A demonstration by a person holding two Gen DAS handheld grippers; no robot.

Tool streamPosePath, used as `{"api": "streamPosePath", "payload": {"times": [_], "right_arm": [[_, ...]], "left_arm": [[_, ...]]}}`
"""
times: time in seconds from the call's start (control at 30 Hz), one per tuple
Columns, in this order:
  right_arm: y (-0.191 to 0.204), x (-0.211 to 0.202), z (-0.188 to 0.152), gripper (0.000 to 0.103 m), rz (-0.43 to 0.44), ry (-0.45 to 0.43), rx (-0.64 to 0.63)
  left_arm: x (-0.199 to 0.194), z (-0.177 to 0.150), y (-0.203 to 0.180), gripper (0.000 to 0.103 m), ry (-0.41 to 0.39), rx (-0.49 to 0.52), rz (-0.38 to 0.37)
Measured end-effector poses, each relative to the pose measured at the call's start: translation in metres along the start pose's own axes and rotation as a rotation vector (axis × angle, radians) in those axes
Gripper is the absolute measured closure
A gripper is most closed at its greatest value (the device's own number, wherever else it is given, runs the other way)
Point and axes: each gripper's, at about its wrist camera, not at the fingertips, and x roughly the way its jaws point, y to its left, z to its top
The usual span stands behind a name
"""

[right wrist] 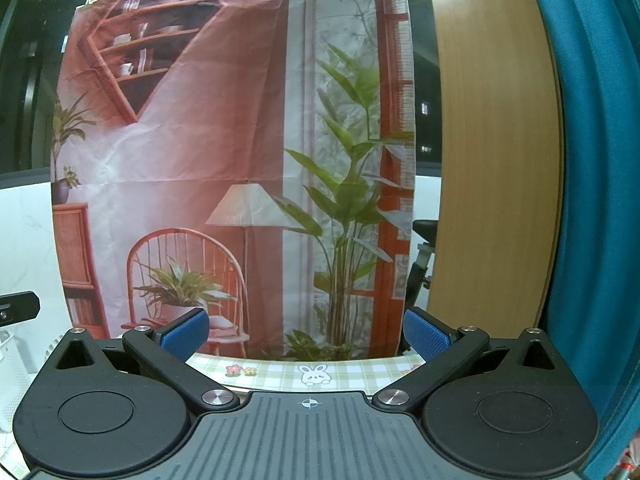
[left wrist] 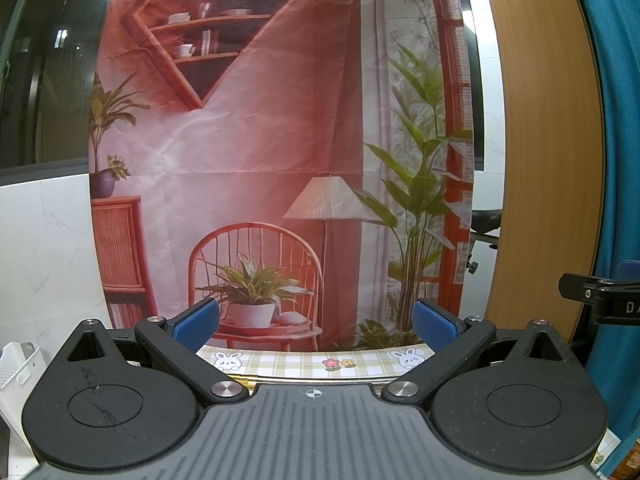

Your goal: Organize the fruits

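Observation:
No fruit shows in either view. My left gripper (left wrist: 316, 326) is open, its blue pads (left wrist: 196, 322) wide apart with nothing between them. My right gripper (right wrist: 306, 336) is open too, and its blue pads (right wrist: 186, 336) hold nothing. Both point level at a printed backdrop (left wrist: 260, 152) behind the table, so only a far strip of the checked tablecloth (left wrist: 312, 362) with rabbit and flower prints shows below the fingers. The same tablecloth (right wrist: 352, 372) fills the gap under the right fingers. Whatever lies nearer on the table is hidden by the gripper bodies.
A white perforated basket (left wrist: 18, 368) stands at the left edge of the left wrist view. A black part of the other gripper (left wrist: 600, 298) pokes in at the right. A wooden panel (right wrist: 492, 152) and teal curtain (right wrist: 600, 200) stand to the right.

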Motion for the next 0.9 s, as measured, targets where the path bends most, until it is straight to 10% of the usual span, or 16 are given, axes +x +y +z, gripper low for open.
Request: {"api": "streamPosePath", "payload": {"times": [0.43,0.9], "right_arm": [[-0.004,0.005,-0.003,0.000,0.012,0.016,0.021],[-0.030,0.087,-0.057,0.000,0.011,0.102,0.119]], "left_arm": [[0.012,-0.005,0.003,0.000,-0.005,0.000,0.042],[0.104,-0.049,0.067,0.000,0.191,-0.136,0.041]]}}
